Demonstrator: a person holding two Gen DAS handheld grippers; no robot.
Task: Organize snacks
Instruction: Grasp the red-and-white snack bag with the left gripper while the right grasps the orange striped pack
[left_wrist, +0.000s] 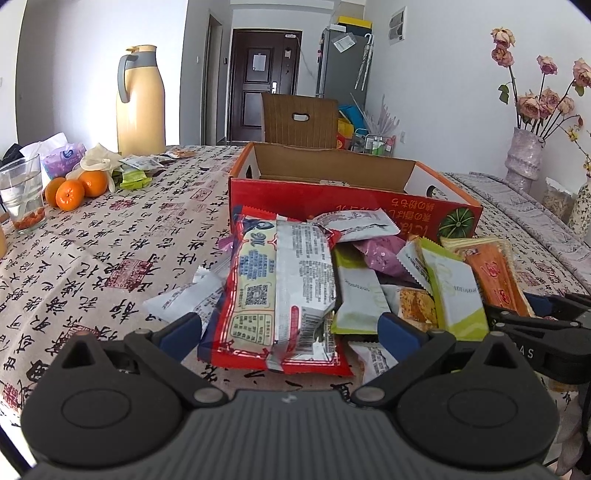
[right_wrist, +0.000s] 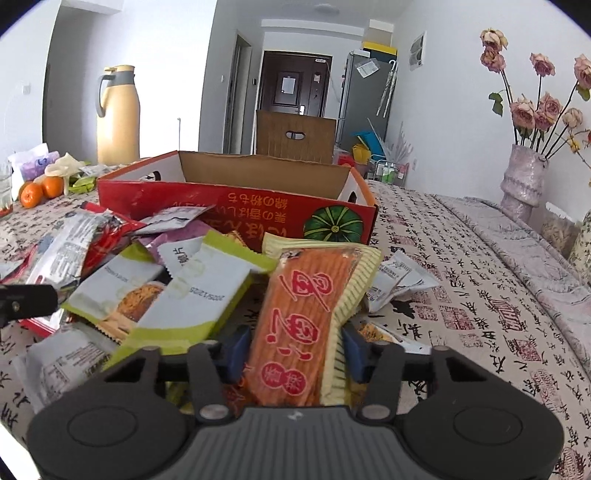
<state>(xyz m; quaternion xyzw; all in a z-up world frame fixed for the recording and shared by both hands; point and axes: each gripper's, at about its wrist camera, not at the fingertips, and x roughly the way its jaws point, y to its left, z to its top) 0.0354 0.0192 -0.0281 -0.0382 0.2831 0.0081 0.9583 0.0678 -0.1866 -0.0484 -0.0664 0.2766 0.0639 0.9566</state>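
Progress on the sorting looks small so far: the red cardboard box (right_wrist: 236, 206) at the back of the pile shows mostly bare inner walls, and only one pale packet edge is visible inside it from the left wrist view, so I judge that almost nothing is packed yet. Nearly all snacks lie in a loose heap (left_wrist: 332, 280) on the worktop (right_wrist: 461, 295), just in front of the box and partly leaning on its front wall. The right gripper (right_wrist: 293, 349) has its blue fingers (right_wrist: 236, 350) pressed on both sides of the orange striped packet (right_wrist: 299, 314), so this one is gripped and seems ready to be carried. The left gripper (left_wrist: 291, 328) stands with fingers wide apart around the near end of the big red-edged packet (left_wrist: 273, 295), not squeezing it. What is left, as I judge it, is to move these packets, one after another, into the box.
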